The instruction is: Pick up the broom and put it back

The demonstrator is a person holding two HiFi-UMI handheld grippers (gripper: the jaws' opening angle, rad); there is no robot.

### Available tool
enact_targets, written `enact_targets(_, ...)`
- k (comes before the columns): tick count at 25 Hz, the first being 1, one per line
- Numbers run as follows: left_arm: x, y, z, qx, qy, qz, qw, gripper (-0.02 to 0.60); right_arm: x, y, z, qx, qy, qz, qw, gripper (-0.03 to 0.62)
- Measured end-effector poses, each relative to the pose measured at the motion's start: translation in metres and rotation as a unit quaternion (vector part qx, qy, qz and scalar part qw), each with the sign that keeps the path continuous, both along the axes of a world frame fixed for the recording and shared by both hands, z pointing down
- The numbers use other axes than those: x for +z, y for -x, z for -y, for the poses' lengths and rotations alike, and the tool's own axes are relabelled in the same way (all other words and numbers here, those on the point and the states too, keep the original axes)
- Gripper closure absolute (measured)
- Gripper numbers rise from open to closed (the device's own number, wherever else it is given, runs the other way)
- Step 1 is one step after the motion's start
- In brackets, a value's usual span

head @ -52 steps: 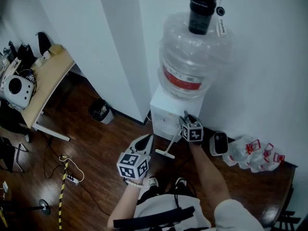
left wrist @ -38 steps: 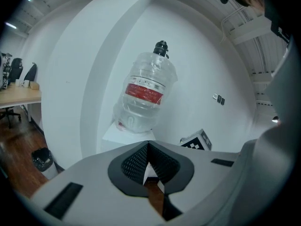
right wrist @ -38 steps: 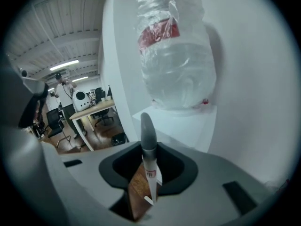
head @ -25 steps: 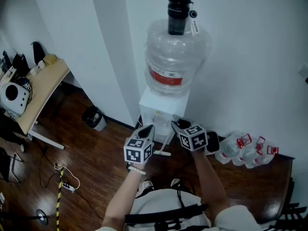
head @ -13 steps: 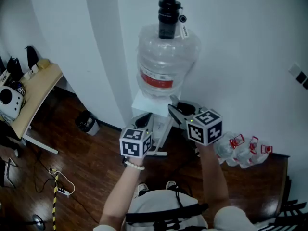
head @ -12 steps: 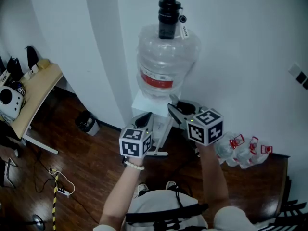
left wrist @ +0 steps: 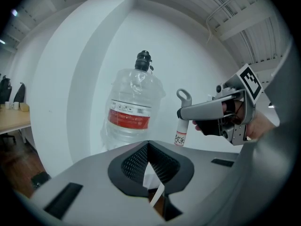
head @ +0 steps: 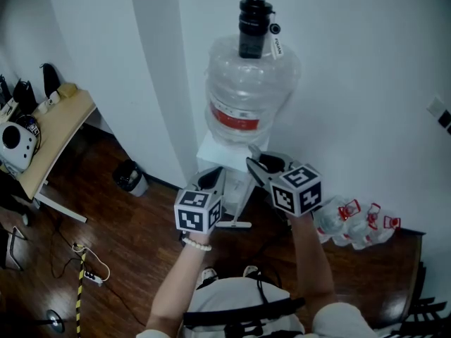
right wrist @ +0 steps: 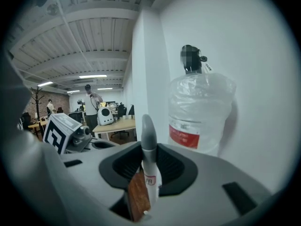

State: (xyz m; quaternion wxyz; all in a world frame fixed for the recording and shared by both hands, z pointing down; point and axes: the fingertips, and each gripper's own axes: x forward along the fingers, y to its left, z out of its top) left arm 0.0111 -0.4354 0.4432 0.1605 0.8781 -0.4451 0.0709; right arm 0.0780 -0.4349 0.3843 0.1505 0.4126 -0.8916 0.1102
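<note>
Right hand-held gripper (head: 255,165) clamped, left hand-held gripper (head: 214,178) closed, both pointing forward

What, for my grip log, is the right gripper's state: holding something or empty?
Shut on the broom: in its own view the right gripper's jaws clamp the white handle.

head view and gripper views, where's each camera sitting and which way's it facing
Head view: on the head, looking steeply down at the water jug, floor, forearms, left gripper and right gripper.
Left gripper view: on the left gripper, looking along its closed jaws at the jug; right gripper and hand show at right.
Right gripper view: on the right gripper, looking along jaws shut on the broom at the jug; left gripper shows at left.
Shared: all three see the jug.
</note>
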Motion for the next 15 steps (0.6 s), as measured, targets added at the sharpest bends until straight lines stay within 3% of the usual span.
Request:
enact_targets(5,0.009,0.000,-0.003,-0.001,0.007,-0.001,1.0000,0.588,0.044,-0.006,-0.001,0.007,0.028,-0.013,1.000,0.474)
enact_targets(15,0.030,0.000,-0.015,0.003,0.024,-0.003,0.9997,0.588,0.185,-0.012,-0.003,0.025,0.111,-0.033,0.993,0.473)
